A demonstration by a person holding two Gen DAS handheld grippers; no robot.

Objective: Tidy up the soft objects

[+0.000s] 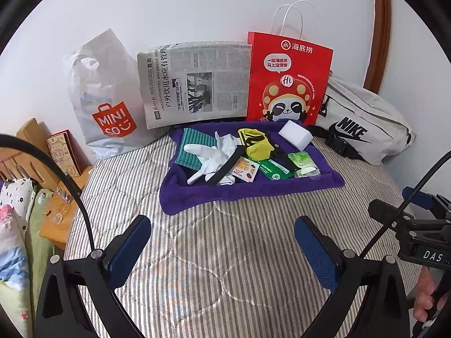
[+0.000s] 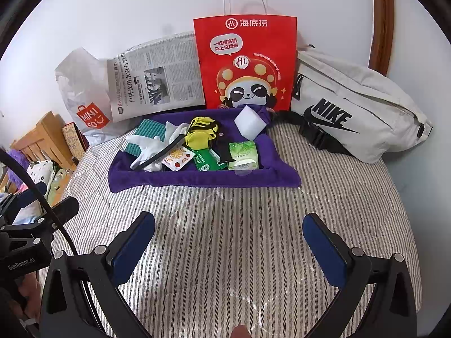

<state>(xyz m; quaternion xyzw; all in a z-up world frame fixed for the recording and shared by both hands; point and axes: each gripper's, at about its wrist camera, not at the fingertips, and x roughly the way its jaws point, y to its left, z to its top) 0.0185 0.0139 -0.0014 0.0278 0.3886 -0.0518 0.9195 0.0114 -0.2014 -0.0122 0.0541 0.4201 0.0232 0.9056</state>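
Grippers, left [image 1: 222, 250] & right [image 2: 228, 250], gape wide, empty, near bed's front edge; 2 white gloves [image 1: 210, 156] wait piled on purple towel [image 1: 197, 194], likely for sorting.

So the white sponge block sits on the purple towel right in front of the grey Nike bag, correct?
Not quite. The white sponge block does sit on the purple towel, but in front of the red paper bag. The grey Nike bag lies off to the right, as the right wrist view shows.

On the bed: three bags [image 2: 245, 64] (plastic, paper, fabric), one newspaper [image 2: 157, 81], one purple towel [image 2: 197, 178].
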